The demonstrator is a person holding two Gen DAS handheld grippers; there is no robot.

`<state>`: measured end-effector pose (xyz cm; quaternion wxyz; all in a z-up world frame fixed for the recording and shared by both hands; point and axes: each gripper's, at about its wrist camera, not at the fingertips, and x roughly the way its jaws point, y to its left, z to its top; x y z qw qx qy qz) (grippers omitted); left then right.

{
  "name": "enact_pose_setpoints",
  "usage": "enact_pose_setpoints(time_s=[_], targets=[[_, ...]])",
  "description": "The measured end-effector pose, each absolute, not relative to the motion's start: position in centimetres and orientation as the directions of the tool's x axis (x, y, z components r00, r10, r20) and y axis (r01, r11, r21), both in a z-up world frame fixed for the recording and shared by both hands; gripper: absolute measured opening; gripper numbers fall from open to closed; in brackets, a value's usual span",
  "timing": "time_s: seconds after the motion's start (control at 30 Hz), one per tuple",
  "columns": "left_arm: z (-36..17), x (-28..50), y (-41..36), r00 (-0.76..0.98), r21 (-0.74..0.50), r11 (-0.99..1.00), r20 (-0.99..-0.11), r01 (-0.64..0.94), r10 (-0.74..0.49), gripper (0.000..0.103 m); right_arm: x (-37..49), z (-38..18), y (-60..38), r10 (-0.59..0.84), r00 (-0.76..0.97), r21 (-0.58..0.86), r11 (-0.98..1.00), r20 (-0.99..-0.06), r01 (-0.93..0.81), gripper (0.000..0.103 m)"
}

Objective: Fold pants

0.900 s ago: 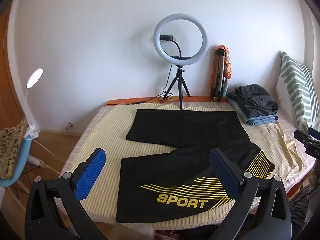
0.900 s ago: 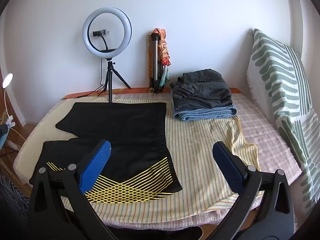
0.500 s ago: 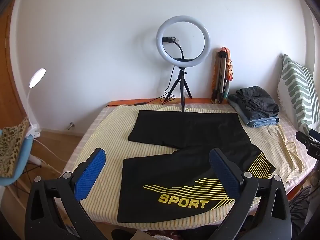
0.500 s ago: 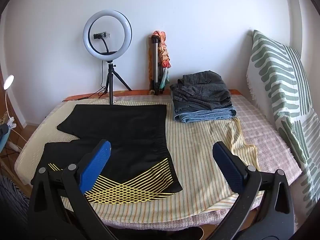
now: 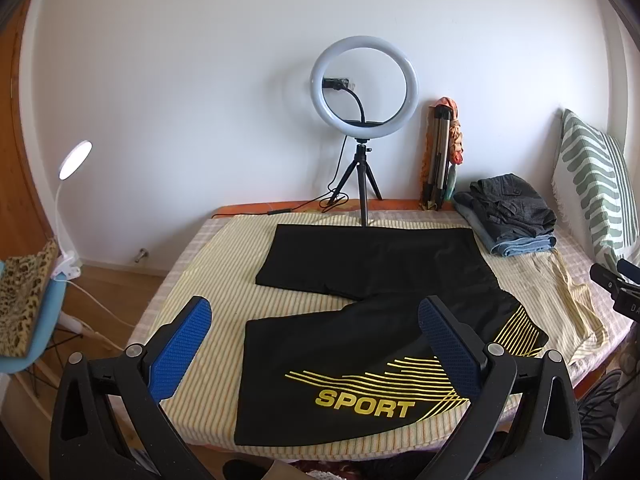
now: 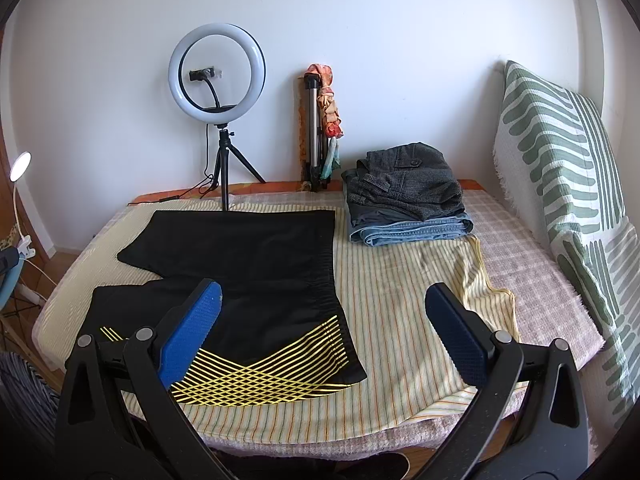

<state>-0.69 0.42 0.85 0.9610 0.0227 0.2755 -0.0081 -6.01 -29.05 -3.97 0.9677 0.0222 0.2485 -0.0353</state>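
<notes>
bed (image 5: 208, 280): striped cover | black pants (image 5: 372, 300): flat on the bed, legs to the left, waist to the right | left gripper (image 5: 316, 344): spread wide, holds nothing | right gripper (image 6: 324, 332): spread wide, holds nothing

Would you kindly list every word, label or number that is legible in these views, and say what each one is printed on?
"SPORT": yellow capitals on the near leg of the black pants, above the hem, in the left wrist view.
White lettering on the black device at that view's right edge: cut off by the frame, unreadable.
No other text shows; in the right wrist view the pants bear only yellow lines.
</notes>
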Motion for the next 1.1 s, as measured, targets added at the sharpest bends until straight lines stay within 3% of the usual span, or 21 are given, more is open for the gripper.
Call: enact_pose_setpoints(time_s=[1.1], targets=[[0.8,-0.3,-0.1,0.848,0.038,0.999,-0.529,0.034,-0.009,0.103,-5.8,-4.3,-29.3,-0.049,0.875,0.033,0.997,-0.481,0.074,0.103]])
